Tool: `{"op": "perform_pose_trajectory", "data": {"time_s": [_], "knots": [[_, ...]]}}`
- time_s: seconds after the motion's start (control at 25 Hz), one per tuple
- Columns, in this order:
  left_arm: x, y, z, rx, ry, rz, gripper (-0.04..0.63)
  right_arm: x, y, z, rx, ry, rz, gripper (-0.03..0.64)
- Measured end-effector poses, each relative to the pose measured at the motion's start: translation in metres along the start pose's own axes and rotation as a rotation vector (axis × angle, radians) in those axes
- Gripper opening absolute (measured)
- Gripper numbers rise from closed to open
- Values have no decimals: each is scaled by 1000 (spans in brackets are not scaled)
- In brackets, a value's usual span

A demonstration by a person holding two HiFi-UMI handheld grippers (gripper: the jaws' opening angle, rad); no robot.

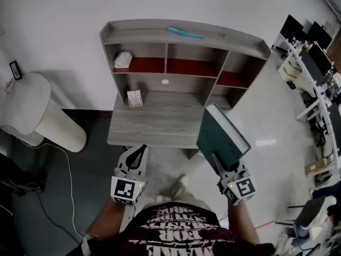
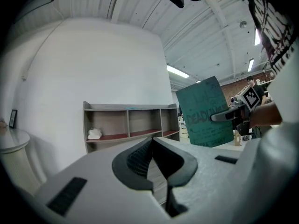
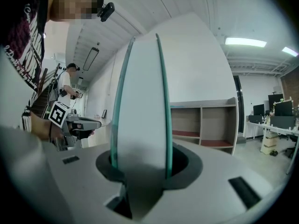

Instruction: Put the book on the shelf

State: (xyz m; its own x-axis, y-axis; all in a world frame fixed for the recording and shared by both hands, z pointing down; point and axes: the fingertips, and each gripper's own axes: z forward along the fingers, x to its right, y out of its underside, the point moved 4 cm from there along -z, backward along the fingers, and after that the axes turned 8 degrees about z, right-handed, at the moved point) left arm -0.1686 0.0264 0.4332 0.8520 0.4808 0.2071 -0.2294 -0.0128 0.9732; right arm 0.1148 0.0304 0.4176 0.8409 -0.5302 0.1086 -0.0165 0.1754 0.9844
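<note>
A teal hardback book (image 1: 221,137) stands on edge in my right gripper (image 1: 217,161), which is shut on its lower end. In the right gripper view the book's white page edge (image 3: 140,106) rises between the jaws of the right gripper (image 3: 140,167). The grey shelf unit (image 1: 184,36) with red-floored compartments stands against the wall ahead, above a desk surface (image 1: 160,124). My left gripper (image 1: 140,150) is held in front of the desk, shut, with nothing in it (image 2: 152,141). From the left gripper view the book (image 2: 205,113) shows at the right, the shelf (image 2: 126,107) beyond.
A crumpled white thing (image 1: 123,59) lies in the left shelf compartment, a small box (image 1: 135,97) stands on the desk, and a teal strip (image 1: 185,32) lies on top. A white cylindrical appliance (image 1: 42,116) stands at the left, with a cable (image 1: 66,180) on the floor. Desks with monitors (image 1: 314,52) are at the right.
</note>
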Motion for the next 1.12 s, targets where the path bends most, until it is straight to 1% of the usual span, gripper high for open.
{"op": "perform_pose_trajectory", "data": {"time_s": [0.16, 0.28, 0.52, 0.72, 0.88, 1.12], "knots": [[-1, 0, 11, 3, -2, 1, 5, 9, 1, 9, -4, -8, 9, 163], [-1, 1, 19, -15, 1, -7, 5, 16, 1, 16, -10, -12, 16, 163], [-1, 2, 32, -18, 2, 3, 5, 26, 1, 22, -17, -14, 19, 163], [-1, 5, 39, -30, 5, -15, 5, 34, 4, 25, -16, -10, 24, 163], [-1, 6, 47, -14, 5, -18, 5, 38, 5, 28, -20, -8, 23, 163], [4, 13, 55, -31, 22, -23, 5, 44, 9, 29, -25, -7, 27, 163]]}}
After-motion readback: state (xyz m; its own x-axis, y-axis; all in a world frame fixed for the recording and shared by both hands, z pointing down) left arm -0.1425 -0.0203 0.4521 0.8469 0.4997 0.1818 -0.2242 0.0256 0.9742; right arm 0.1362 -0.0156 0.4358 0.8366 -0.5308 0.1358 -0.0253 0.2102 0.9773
